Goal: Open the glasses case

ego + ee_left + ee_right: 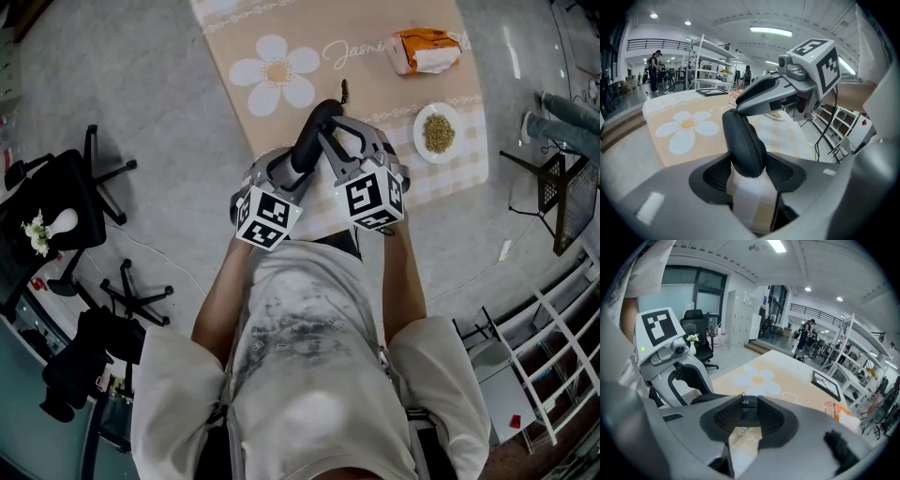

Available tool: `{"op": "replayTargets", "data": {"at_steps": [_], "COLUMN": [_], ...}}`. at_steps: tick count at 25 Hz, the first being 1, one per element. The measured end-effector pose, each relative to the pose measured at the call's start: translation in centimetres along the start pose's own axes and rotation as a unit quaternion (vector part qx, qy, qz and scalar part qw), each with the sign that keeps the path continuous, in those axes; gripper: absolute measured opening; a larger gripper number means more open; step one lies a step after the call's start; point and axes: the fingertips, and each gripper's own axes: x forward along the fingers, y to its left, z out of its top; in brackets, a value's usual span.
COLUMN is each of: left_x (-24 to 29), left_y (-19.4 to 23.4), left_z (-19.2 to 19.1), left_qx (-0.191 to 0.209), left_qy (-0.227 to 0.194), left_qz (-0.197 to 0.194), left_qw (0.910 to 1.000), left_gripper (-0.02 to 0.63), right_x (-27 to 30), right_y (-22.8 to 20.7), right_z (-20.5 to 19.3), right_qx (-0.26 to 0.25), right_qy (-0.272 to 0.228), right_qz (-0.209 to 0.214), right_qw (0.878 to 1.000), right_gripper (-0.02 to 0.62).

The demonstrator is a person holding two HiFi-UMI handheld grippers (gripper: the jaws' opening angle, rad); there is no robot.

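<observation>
Two grippers are up over the bench [375,84] with its beige daisy-print cloth, sharing one load. On the left gripper [747,168], fingers are clamped on the lower end of the black oval zip-up glasses case [743,140], holding it in the air above the cloth. On the right gripper [743,411], fingers are pinched on the case's top edge, right at the small metal zipper pull [743,397]. Seam looks closed all round, so I'd call this the start of the unzip step. Next move: left acts as anchor, right needs the pull itself, then a run along the zip seam.
</observation>
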Motion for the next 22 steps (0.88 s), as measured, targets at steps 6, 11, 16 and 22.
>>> {"op": "replayTargets", "data": {"at_steps": [6, 11, 16, 22], "left_x": [0.0, 0.0, 0.0, -0.1], "left_y": [0.0, 0.1, 0.0, 0.0], "left_z": [0.0, 0.0, 0.0, -0.1], "left_qx": [-0.001, -0.002, -0.003, -0.004], "left_qy": [0.0, 0.0, 0.001, 0.0], "left_qz": [-0.001, -0.002, -0.003, -0.005], "left_qw": [1.0, 1.0, 1.0, 1.0], "left_gripper": [0.242, 0.242, 0.242, 0.242], "right_x": [0.2, 0.4, 0.6, 0.7], "right_y": [-0.8, -1.2, -2.2, -3.8], "right_z": [-0.2, -0.2, -0.8, -1.9], "right_qx": [0.004, 0.006, 0.008, 0.016], "right_qy": [0.001, 0.0, 0.01, 0.023], "right_qz": [-0.002, -0.004, -0.021, -0.037], "right_qw": [1.0, 1.0, 1.0, 0.999], "right_gripper": [0.107, 0.107, 0.093, 0.037]}}
